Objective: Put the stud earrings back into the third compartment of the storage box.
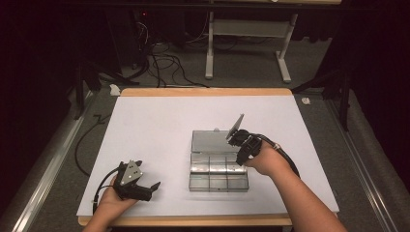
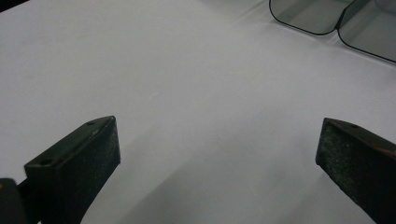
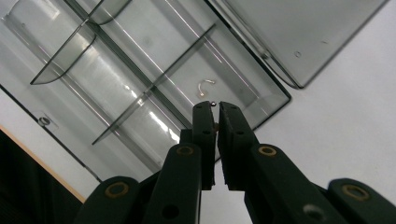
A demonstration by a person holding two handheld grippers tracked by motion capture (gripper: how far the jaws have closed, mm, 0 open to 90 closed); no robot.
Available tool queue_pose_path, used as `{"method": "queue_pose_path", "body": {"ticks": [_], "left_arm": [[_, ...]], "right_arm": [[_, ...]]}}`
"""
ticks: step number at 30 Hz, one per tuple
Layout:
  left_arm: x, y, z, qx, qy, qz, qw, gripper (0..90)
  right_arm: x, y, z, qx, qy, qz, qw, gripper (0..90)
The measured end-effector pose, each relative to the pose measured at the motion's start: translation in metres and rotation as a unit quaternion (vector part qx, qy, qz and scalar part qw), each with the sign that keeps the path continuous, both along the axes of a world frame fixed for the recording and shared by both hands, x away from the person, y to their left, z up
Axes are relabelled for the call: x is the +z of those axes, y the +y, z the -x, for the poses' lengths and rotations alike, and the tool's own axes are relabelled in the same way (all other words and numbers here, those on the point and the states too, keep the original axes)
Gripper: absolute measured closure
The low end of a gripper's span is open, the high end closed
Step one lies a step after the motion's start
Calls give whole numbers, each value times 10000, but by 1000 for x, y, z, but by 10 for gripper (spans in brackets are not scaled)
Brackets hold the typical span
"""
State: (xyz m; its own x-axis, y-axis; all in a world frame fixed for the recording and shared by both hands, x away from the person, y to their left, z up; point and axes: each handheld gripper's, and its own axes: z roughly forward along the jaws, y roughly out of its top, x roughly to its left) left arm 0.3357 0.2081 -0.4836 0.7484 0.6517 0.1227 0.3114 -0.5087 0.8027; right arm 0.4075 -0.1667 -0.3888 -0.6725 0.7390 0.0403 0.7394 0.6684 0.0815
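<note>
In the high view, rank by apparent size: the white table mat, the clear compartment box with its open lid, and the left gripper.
1. White table mat, by far the largest.
2. Clear compartment box with its open lid.
3. Left gripper, smallest, though it sits nearer the camera.

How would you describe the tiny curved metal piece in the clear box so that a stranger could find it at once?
On the white table lies an open clear compartment box. In the compartment just beyond the right gripper lies a small pale hooked piece, the one loose item there.
</note>
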Motion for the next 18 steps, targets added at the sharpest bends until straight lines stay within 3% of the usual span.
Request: {"method": "queue_pose_path", "body": {"ticks": [2,5,11,14,18], "left_arm": [[0,0,0,4,-8,5,10000,5],[0,0,0,-9,-3,-12,10000,4],[0,0,0,-12,0,7,10000,4],[0,0,0,-12,1,7,10000,5],[0,0,0,-13,-5,2,10000,4]], "right_arm": [[-4,4,-2,134,3,53,9999,864],[-7,9,-2,19,91,39,9999,864],[-25,13,-7,203,169,161,9995,864],[-31,14,-8,63,240,143,9996,863],[-36,14,-10,98,276,148,9995,863]]}}
